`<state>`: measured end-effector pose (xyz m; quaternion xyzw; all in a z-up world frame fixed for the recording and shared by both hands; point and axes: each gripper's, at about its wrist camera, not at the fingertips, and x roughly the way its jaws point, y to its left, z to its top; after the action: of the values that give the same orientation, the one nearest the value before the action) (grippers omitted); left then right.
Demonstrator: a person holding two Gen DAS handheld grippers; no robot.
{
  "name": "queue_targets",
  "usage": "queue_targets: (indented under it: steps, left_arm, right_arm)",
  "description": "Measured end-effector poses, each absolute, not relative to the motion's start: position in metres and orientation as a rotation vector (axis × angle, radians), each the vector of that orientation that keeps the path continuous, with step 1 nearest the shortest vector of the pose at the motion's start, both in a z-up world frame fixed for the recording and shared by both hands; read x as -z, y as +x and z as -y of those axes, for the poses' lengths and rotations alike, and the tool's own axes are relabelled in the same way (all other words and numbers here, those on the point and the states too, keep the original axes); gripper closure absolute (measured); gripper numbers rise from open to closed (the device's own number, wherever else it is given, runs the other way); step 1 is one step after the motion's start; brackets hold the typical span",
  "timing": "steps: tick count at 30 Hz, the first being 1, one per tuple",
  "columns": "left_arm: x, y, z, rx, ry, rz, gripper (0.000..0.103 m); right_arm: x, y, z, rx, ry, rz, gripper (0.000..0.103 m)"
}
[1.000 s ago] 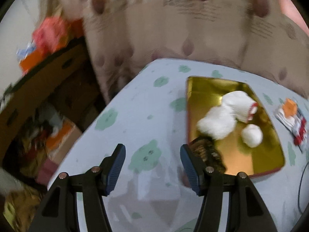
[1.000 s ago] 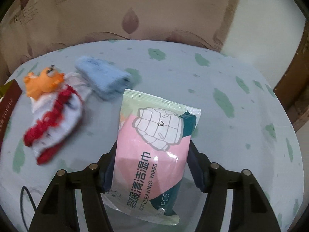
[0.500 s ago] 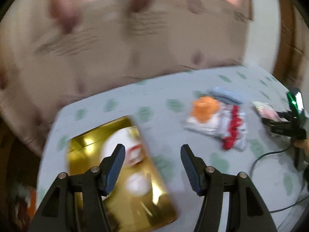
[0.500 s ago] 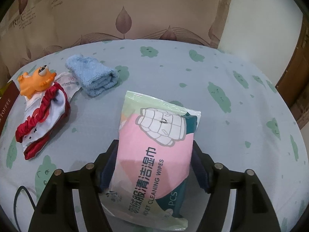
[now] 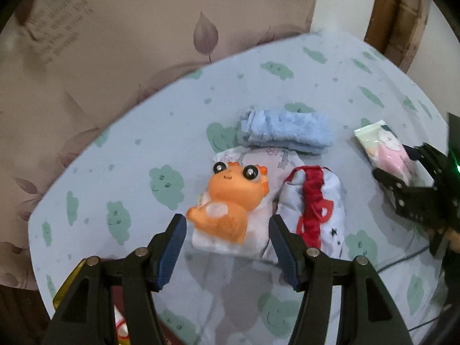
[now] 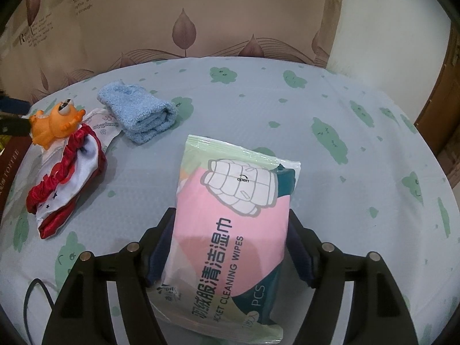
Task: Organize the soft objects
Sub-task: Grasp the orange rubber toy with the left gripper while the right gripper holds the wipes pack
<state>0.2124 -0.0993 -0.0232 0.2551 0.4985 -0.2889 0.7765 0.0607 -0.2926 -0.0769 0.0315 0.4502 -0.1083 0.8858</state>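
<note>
Left wrist view: left gripper (image 5: 227, 237) with jaws spread wide, holding nothing, poised just short of the orange squishy toy (image 5: 230, 201). Toy resting on a white tissue pack (image 5: 258, 169), directly between the blue pads (image 5: 172, 249) in line of sight but not touched by them. At 1 o'clock from the toy: white pouch with red ruffled trim (image 5: 316, 204), touching the tissue pack. At 12 o'clock: rolled blue towel (image 5: 287, 132), overlapping the far edge of the tissue pack. At 3 o'clock, near the frame edge: right gripper (image 5: 402, 172) seen from outside, clamped on the wipes pack (image 5: 382, 149). At 7 o'clock, behind the left finger: gold tin corner (image 5: 69, 281), shown only in this view.

Right wrist view: right gripper (image 6: 230, 247) with jaws closed on the wipes pack (image 6: 235, 218), label reading "CLEANING WIPES" legible only here. Pack held above the patterned bench (image 6: 359, 149). At 10 o'clock: blue towel (image 6: 138, 115), then toy (image 6: 54, 123) and red-trimmed pouch (image 6: 63, 178). At 9 o'clock edge: brown box (image 6: 8, 169). At 7 o'clock: black cable (image 6: 31, 293).
</note>
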Motion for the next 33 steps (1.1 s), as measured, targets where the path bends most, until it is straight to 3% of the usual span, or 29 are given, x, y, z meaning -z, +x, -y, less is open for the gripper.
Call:
queue_targets:
  steps: [16, 27, 33]
  left_arm:
    - [0.061, 0.261, 0.12, 0.503, 0.552, -1.192, 0.039]
    - [0.065, 0.296, 0.091, 0.515, 0.143, -1.264, 0.039]
    - [0.053, 0.295, 0.08, 0.56, 0.085, -1.347, 0.039]
  right_arm:
    - [0.077, 0.06, 0.294, 0.221, 0.072, -0.937, 0.033]
    - [0.078, 0.061, 0.293, 0.222, 0.071, -0.938, 0.032]
    - [0.077, 0.061, 0.293, 0.222, 0.071, -0.939, 0.032]
